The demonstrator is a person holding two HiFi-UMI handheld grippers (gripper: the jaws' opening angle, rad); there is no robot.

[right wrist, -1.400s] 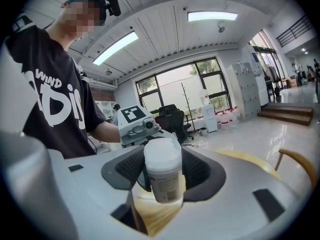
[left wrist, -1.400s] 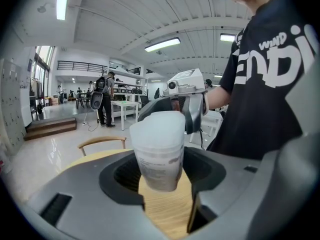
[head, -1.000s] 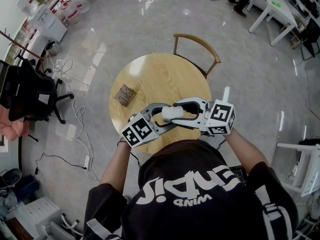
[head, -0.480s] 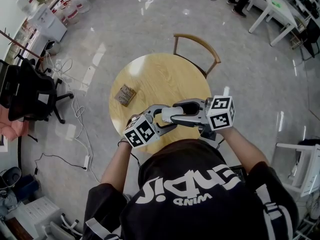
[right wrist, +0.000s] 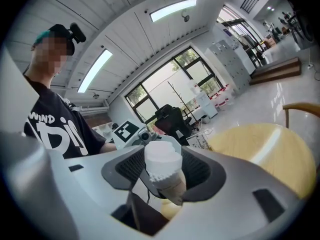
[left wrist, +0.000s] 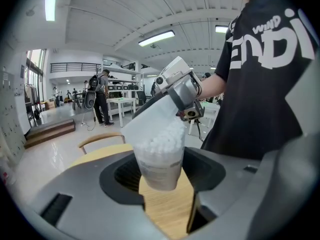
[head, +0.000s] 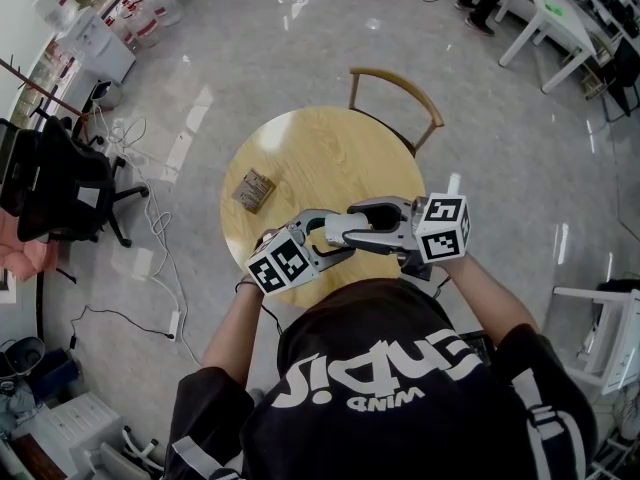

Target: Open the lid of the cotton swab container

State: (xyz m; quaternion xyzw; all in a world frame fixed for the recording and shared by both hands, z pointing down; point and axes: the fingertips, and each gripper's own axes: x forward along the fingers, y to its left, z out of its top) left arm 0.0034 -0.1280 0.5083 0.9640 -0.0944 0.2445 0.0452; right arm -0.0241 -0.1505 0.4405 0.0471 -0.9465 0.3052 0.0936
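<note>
Head view has the person holding both tools close in front of the chest, above the near edge of a round wooden table point(head: 320, 158), with the cotton swab container point(head: 338, 230) caught in the air between them. The left gripper point(head: 322, 236) reaches in from the lower left and the right gripper point(head: 358, 228) from the right, so their tips meet at the container. Left gripper view shows its fingers spread wide, the dark pads point(left wrist: 125, 176) closed against the sides of the clear container body point(left wrist: 159, 164), which stands roughly upright and is packed with cotton swabs point(left wrist: 161, 140). Above it, the white lid point(left wrist: 152, 119) sits tilted, raised off the rim on one side so the swab heads show beneath. Right gripper view shows the lid point(right wrist: 162, 158) sitting between that tool's pads point(right wrist: 131, 168), which clasp it from both sides at a moderate opening, with the container body point(right wrist: 174, 188) hanging below. On the table, well apart from the grippers, lies a small brown packet point(head: 252, 189), and a wooden chair point(head: 395, 93) stands at the far side.
</note>
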